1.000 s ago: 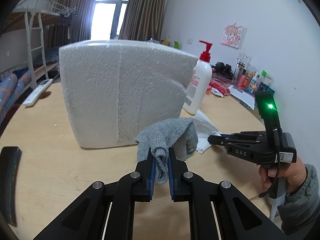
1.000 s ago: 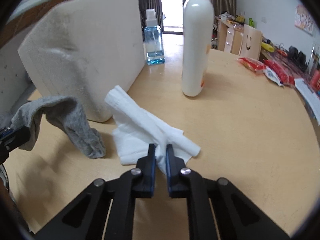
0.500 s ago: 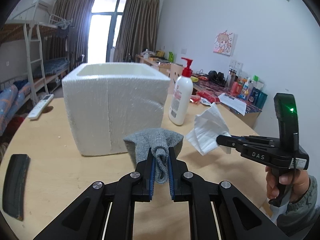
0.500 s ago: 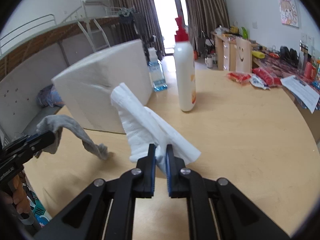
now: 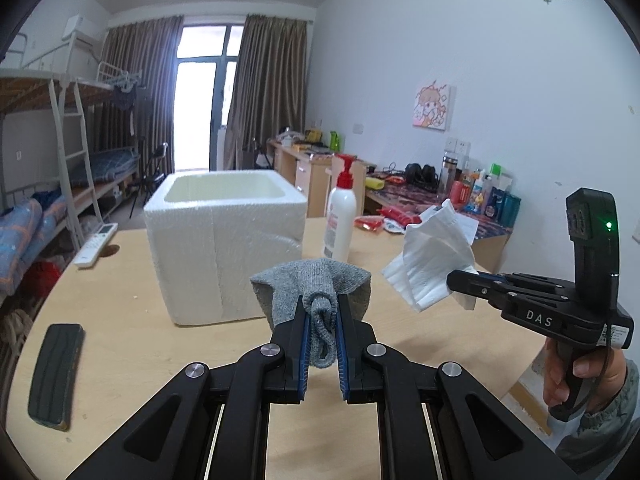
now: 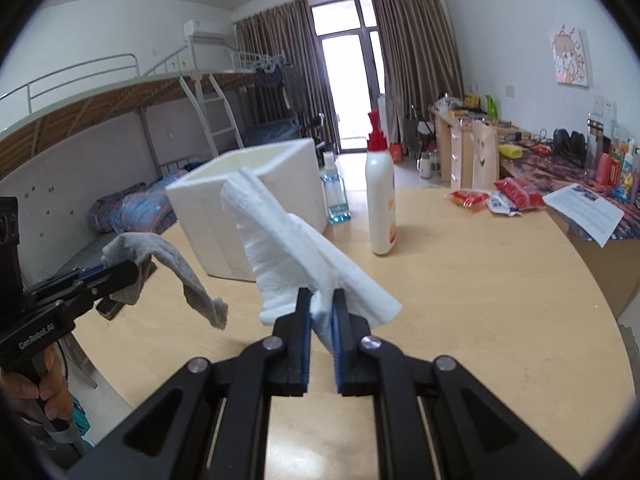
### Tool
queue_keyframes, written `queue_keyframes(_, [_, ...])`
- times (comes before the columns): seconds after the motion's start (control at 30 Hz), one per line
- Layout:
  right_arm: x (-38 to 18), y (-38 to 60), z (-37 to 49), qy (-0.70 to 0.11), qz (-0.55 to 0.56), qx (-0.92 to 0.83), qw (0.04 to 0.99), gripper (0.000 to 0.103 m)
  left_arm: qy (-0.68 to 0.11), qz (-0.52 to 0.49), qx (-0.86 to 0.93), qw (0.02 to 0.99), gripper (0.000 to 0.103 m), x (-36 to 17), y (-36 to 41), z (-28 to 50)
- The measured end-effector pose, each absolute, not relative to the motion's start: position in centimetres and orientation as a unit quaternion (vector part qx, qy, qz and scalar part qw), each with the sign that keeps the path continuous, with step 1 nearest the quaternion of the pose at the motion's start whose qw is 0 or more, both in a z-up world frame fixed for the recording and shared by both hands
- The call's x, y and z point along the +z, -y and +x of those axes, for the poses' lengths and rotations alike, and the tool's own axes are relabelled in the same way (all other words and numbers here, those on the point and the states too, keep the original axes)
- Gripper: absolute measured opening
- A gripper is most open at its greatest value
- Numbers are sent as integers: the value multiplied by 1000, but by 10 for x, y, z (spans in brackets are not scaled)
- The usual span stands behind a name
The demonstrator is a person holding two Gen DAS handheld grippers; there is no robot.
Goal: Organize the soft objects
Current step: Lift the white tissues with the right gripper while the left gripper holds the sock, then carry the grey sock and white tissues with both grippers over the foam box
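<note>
My left gripper (image 5: 321, 312) is shut on a grey knitted sock (image 5: 316, 286), which hangs in the air above the table. The same sock (image 6: 176, 264) dangles from that gripper (image 6: 128, 272) at the left of the right wrist view. My right gripper (image 6: 321, 304) is shut on a white paper towel (image 6: 288, 248), also lifted off the table. That towel (image 5: 432, 256) and gripper (image 5: 454, 278) show at the right of the left wrist view. An open white foam box (image 5: 224, 240) stands on the table beyond both; its box (image 6: 256, 200) opening faces up.
On the round wooden table (image 6: 480, 280) stand a white pump bottle (image 6: 382, 204) and a blue sanitizer bottle (image 6: 334, 196) behind the box. A black rectangular object (image 5: 54, 372) lies front left, a remote (image 5: 96, 244) far left. Snack packets (image 6: 496, 200) and papers lie right.
Both grippers have risen and drawn back from the foam box, lifting the sock and the paper towel off the table. The box top has come into view.
</note>
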State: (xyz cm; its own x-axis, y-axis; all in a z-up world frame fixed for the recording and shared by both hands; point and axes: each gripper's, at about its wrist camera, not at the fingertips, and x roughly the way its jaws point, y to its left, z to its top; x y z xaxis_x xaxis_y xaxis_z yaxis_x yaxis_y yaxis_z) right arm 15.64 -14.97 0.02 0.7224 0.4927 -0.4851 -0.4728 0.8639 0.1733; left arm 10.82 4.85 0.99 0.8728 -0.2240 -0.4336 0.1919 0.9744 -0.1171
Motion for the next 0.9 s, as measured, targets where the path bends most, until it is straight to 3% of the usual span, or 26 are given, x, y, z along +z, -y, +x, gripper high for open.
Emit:
queue_keyframes(0.4, [11,159,108,-208,12,263,942,12,-182,-15,-108,977,12,25,-40,58])
queue_keyframes(0.9, [11,159,109,-195,12,275,941,12,-160,-13,-76,984,12,32,-43,41])
